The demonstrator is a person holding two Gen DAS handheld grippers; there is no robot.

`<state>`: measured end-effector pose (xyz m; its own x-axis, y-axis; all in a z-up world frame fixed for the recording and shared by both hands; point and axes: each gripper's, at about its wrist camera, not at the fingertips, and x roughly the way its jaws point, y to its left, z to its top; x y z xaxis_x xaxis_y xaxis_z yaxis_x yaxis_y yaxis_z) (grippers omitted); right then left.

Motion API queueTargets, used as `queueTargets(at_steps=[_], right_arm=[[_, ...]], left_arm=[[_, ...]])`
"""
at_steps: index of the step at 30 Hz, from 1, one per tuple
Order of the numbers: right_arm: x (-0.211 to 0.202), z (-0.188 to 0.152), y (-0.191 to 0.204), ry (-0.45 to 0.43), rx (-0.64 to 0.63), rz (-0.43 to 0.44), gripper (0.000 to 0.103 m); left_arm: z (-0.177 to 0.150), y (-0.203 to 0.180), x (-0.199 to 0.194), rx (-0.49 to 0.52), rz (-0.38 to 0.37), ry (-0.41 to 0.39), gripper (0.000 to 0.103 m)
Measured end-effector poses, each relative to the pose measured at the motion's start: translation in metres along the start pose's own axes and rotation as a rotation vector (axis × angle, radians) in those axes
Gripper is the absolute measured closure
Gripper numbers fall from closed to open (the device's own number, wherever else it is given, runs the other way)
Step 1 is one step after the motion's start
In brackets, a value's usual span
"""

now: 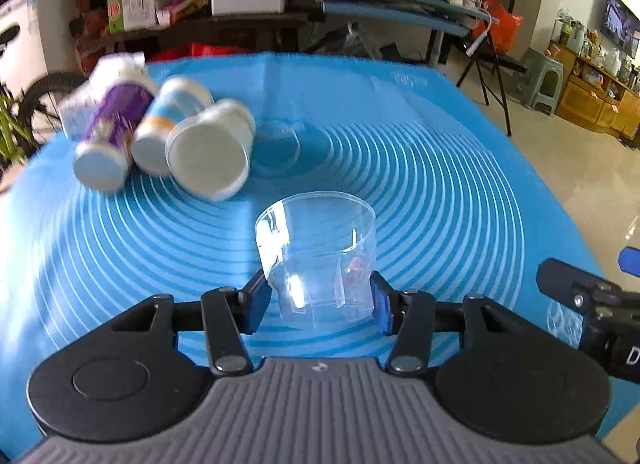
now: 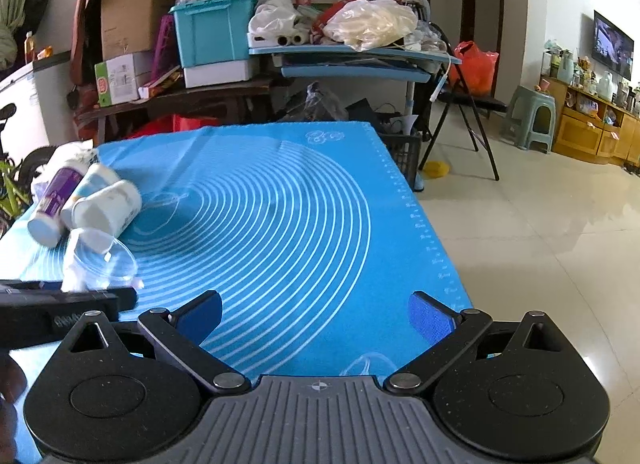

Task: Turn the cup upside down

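A clear plastic cup (image 1: 316, 256) sits between the blue pads of my left gripper (image 1: 320, 298), mouth pointing up and away, held just over the blue mat (image 1: 440, 168). The left gripper is shut on the cup near its base. In the right wrist view the same cup (image 2: 102, 264) shows at the far left, above the left gripper's black body. My right gripper (image 2: 316, 320) is open and empty over the mat's near right part; its body (image 1: 592, 304) shows at the right edge of the left wrist view.
Three paper cups (image 1: 160, 136) lie on their sides at the mat's far left; they also show in the right wrist view (image 2: 84, 208). The table's right edge (image 2: 424, 224) drops to a tiled floor. Cluttered shelves and a folding chair stand behind.
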<state>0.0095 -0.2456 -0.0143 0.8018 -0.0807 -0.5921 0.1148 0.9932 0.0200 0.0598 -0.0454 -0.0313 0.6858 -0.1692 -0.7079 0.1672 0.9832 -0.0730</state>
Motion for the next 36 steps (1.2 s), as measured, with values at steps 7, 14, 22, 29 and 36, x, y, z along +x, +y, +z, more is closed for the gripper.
queueTargets(at_steps=[7,14,22,29,36], right_arm=[[-0.006,-0.009,0.003,0.028,-0.029,-0.019,0.002],[-0.003,-0.014,0.002,0.049,-0.032,-0.028,0.002],[-0.003,-0.012,0.004,0.052,-0.045,-0.029,0.002],[-0.006,-0.010,0.008,0.050,-0.065,-0.028,0.002],[-0.010,-0.004,0.015,0.043,-0.109,-0.022,0.002]], left_arm=[[-0.016,-0.009,0.006,0.020,-0.015,-0.010,0.049],[-0.021,-0.014,0.008,0.061,0.010,-0.028,0.047],[-0.020,-0.012,0.004,0.064,0.041,-0.043,0.019],[-0.018,-0.006,-0.005,0.053,0.034,-0.055,0.009],[-0.016,0.003,-0.021,0.037,0.019,-0.078,0.008]])
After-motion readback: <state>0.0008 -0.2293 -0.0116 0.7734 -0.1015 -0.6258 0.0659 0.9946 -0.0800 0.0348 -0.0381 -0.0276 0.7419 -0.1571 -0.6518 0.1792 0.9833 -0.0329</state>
